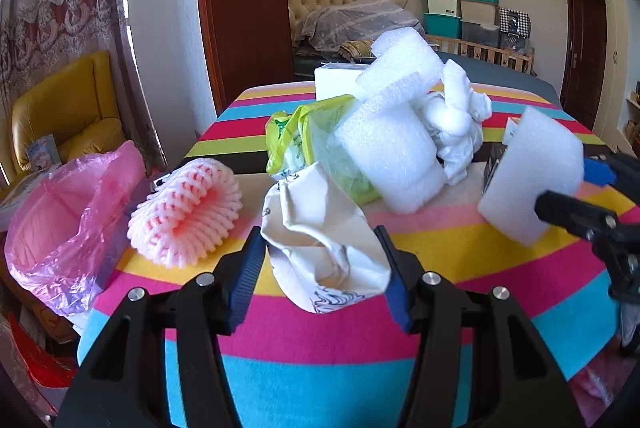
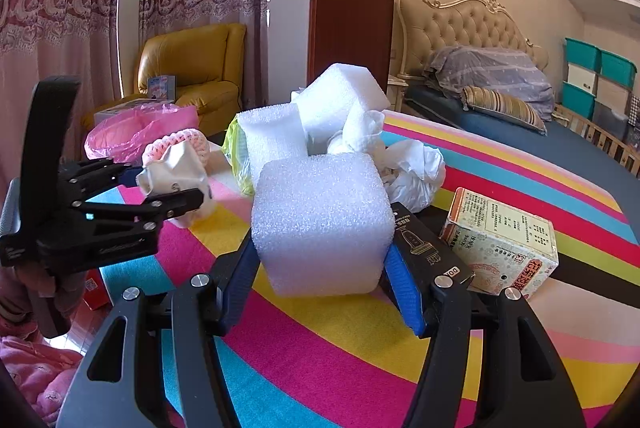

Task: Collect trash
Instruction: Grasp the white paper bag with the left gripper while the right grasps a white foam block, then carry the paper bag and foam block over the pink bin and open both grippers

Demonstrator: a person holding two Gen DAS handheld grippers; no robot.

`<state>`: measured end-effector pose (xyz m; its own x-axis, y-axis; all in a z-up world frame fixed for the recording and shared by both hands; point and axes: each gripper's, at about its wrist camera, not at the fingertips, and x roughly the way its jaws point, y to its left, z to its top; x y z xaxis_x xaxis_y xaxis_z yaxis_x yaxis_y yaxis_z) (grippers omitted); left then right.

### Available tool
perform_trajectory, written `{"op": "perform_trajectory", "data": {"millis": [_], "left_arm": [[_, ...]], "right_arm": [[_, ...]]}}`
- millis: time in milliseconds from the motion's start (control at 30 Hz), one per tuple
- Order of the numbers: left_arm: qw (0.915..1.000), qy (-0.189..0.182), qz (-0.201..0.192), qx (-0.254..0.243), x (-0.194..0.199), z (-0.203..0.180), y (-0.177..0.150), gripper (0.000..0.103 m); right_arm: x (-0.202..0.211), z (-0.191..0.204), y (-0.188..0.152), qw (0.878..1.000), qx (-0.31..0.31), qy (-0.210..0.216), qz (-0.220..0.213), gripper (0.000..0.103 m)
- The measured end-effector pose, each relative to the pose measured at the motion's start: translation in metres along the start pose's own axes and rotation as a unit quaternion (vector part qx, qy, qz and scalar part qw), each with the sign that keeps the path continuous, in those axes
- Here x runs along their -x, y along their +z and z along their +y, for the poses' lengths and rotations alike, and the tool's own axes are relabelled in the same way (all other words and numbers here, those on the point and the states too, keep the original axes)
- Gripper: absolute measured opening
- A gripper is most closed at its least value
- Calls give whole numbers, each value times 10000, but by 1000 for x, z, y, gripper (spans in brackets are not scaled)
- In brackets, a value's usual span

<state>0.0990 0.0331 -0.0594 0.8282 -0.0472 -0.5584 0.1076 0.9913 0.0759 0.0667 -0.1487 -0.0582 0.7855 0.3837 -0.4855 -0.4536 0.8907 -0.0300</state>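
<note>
A crumpled cream paper bag (image 1: pixel 324 248) lies on the striped tablecloth (image 1: pixel 320 328), and my left gripper (image 1: pixel 318 232) has its blue pads pressed on both sides of it. The right wrist view shows the same grip (image 2: pixel 168 184) from the side. My right gripper (image 2: pixel 320 242) is shut on a white foam block (image 2: pixel 320 224) and holds it just above the cloth. That block (image 1: pixel 532 180) also shows at the right of the left wrist view. A bin with a pink plastic liner (image 1: pixel 60 220) stands open off the table's left edge.
A pink foam fruit net (image 1: pixel 188 208) lies left of the paper bag. Behind it are a green plastic bag (image 1: pixel 296 136), piled white foam pieces (image 1: pixel 392 156) and crumpled white plastic (image 2: pixel 416 168). A patterned carton (image 2: pixel 504 240) and a black box (image 2: pixel 424 248) sit by the right gripper.
</note>
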Motion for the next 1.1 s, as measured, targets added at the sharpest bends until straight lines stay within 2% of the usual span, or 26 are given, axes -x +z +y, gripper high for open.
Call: {"op": "perform_trajectory", "data": {"millis": [233, 567, 833, 1100], "left_arm": [[10000, -23, -6, 79, 19, 6, -15, 53], [9994, 40, -335, 85, 54, 13, -23, 54], [9987, 198, -398, 256, 68, 36, -23, 54], [9966, 517, -477, 430, 88, 69, -23, 54]], "right_arm": [[2, 5, 0, 10000, 63, -16, -17, 59], [6, 25, 3, 9989, 466, 1, -102, 59], [2, 32, 11, 9986, 473, 247, -37, 59], [-8, 54, 27, 9958, 702, 590, 68, 59]]}}
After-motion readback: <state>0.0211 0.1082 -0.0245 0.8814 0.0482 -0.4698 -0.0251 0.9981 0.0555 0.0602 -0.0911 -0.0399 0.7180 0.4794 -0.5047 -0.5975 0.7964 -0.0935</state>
